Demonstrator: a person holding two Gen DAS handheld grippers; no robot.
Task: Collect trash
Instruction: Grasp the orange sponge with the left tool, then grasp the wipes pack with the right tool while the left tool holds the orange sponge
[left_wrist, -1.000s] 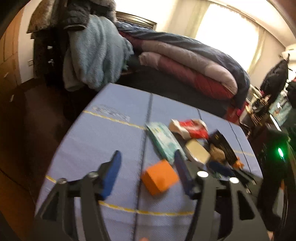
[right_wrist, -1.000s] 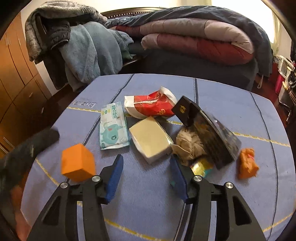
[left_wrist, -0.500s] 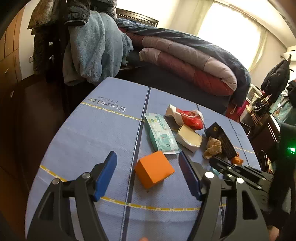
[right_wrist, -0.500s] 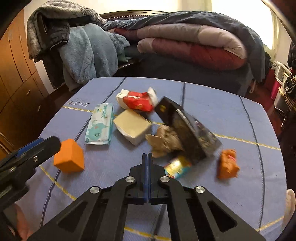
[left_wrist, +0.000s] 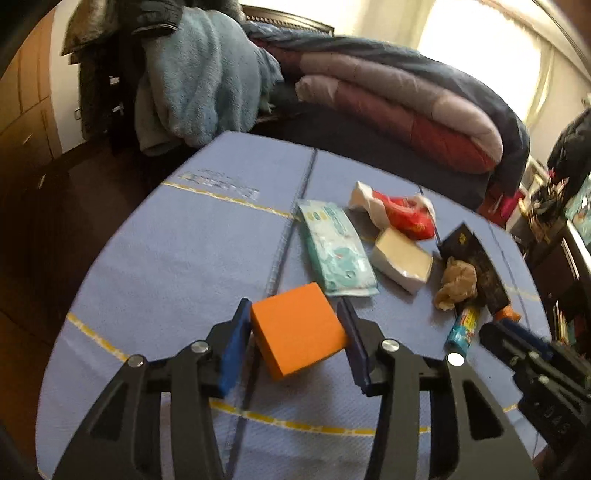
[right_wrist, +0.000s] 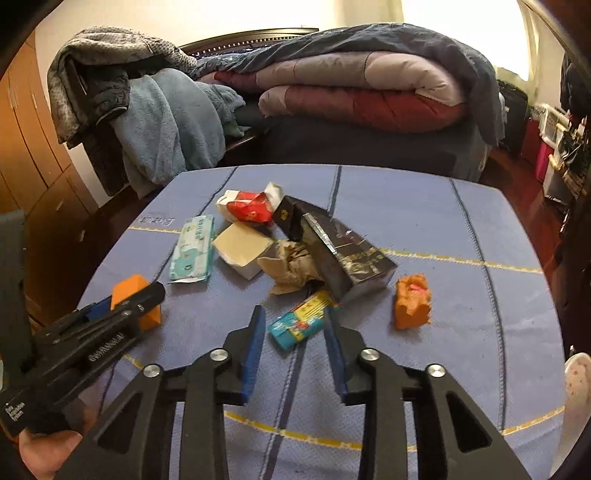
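Orange foam cube sits between your left gripper's closing fingers, seemingly just pinched, on the blue padded worktop, while your right gripper hovers spread over the small colourful wrapper roll; everything else awaits collecting.

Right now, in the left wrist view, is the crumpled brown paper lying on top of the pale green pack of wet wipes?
No, the crumpled brown paper lies beside the black box, apart from the pale green pack of wet wipes.
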